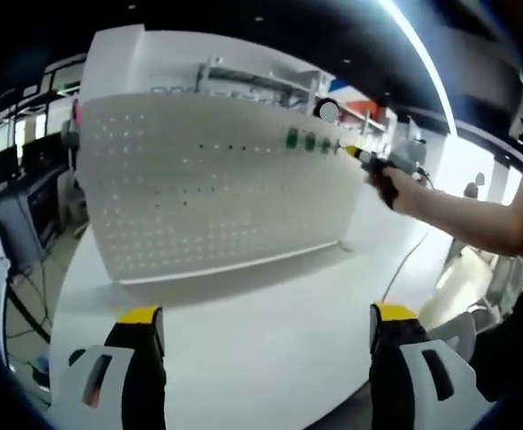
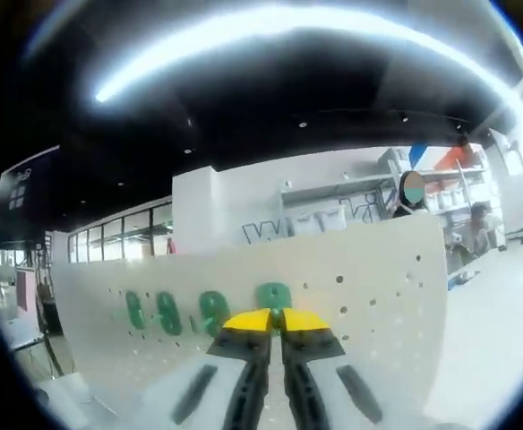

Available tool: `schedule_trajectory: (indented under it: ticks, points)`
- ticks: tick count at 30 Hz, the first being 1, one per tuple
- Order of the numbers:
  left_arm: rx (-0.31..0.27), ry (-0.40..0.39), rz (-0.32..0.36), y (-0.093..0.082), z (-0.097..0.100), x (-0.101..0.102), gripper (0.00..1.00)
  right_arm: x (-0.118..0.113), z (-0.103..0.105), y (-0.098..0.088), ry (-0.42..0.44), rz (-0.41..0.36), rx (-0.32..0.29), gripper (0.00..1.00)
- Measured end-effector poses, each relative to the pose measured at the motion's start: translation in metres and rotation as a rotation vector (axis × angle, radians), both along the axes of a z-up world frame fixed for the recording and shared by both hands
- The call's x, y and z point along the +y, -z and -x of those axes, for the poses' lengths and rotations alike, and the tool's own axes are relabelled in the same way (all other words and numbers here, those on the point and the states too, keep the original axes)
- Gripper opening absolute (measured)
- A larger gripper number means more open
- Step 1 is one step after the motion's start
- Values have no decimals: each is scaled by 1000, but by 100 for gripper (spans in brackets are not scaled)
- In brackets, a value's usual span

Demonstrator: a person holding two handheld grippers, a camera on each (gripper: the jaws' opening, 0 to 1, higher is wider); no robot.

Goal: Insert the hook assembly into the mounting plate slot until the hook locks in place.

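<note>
Yellow-tipped jaws of the right gripper (image 2: 276, 324) are pressed together against the white pegboard (image 2: 369, 296), right at the nearest green hook (image 2: 273, 296); whether they pinch it I cannot tell. Three more green hooks sit in a row to its left. Small, stiff and light, I'd judge, best held by the body near the board. Over at the left gripper (image 1: 270, 327), the jaws stand spread and empty above the white table (image 1: 270, 313).
</note>
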State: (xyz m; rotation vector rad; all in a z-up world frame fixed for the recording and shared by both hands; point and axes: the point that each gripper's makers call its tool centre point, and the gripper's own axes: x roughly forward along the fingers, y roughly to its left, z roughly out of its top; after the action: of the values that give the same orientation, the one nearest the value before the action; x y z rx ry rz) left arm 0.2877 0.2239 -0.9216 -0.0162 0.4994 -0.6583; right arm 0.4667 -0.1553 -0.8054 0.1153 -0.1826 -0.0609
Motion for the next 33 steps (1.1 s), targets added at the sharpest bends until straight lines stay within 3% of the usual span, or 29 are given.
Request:
schedule_trajectory:
  ticks: [2,6,9,12,27,29,31,33]
  points:
    - [0,4,-2,0,0,-1,97,0,-1,0,8,39,32,1]
    - [-3,10,2,-1,1,-4,97,-1,0,1,0,-11,42,1]
    - [-8,11,-5,-2,1,-3,97,-1,1,0,3,-8,53,2]
    - [-10,4,-3,-2,2,0,97,-1,6,-7,26,131,70,2]
    - [-37,8,-4,-10,8,1,99,-16,42,-35,18,65,22,9]
    - [-42,9,-7,-12,7,2,99,-18,46,-35,22,69,34,10]
    - [-47,10,-10,-14,7,2,99,-18,51,-27,30,89,89,11]
    - [-49,11,-9,-15,8,2,99,-15,56,-27,17,84,87,13]
